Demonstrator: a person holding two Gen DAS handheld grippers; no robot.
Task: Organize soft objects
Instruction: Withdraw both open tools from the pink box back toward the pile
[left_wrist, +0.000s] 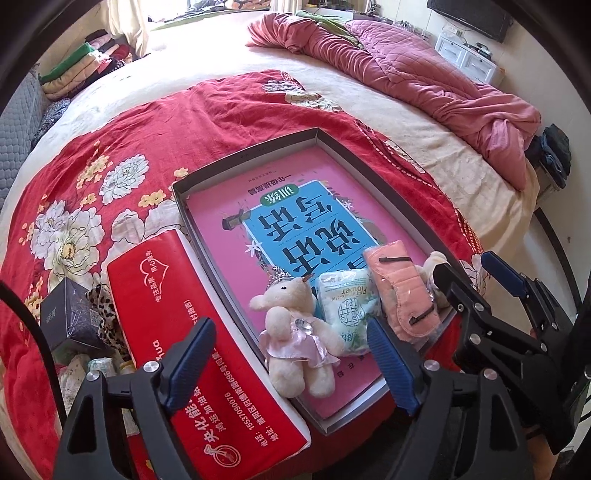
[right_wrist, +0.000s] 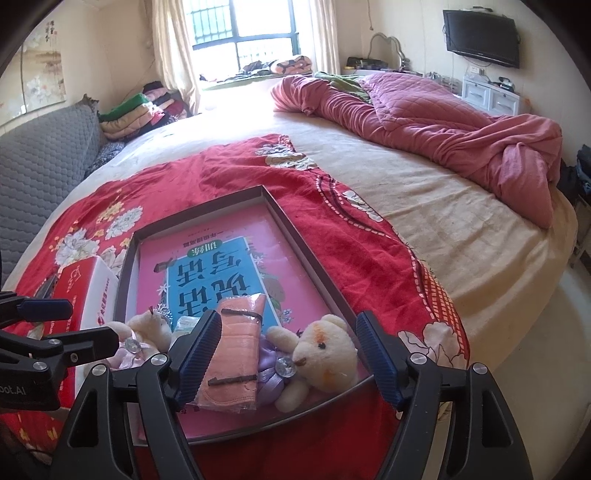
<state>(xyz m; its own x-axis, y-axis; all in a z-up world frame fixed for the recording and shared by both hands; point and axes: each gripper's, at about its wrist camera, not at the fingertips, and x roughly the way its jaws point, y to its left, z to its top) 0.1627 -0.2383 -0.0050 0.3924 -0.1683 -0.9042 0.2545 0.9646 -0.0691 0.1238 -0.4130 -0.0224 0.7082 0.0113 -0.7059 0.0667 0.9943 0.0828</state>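
A shallow grey box (left_wrist: 243, 155) (right_wrist: 199, 212) lies on the bed with a pink book flat inside it. At its near end sit a cream bear in a pink dress (left_wrist: 295, 325) (right_wrist: 147, 328), a pale "Flower" packet (left_wrist: 347, 302), a peach cloth in a clear wrapper (left_wrist: 399, 288) (right_wrist: 236, 350) and a cream bear in a purple dress (right_wrist: 321, 354). My left gripper (left_wrist: 291, 365) (right_wrist: 70, 325) hangs open above the pink-dress bear, its pads clear of it. My right gripper (right_wrist: 288, 350) (left_wrist: 476, 275) stands open over the peach cloth and the purple-dress bear, touching neither.
A red tissue box (left_wrist: 177, 314) (right_wrist: 88, 291) lies against the grey box's left side, with a small dark carton (left_wrist: 70, 314) and leopard-print fabric (left_wrist: 107, 314) beyond it. A red floral blanket (left_wrist: 110, 155) is under everything. A crumpled pink quilt (left_wrist: 424, 81) lies at the back right.
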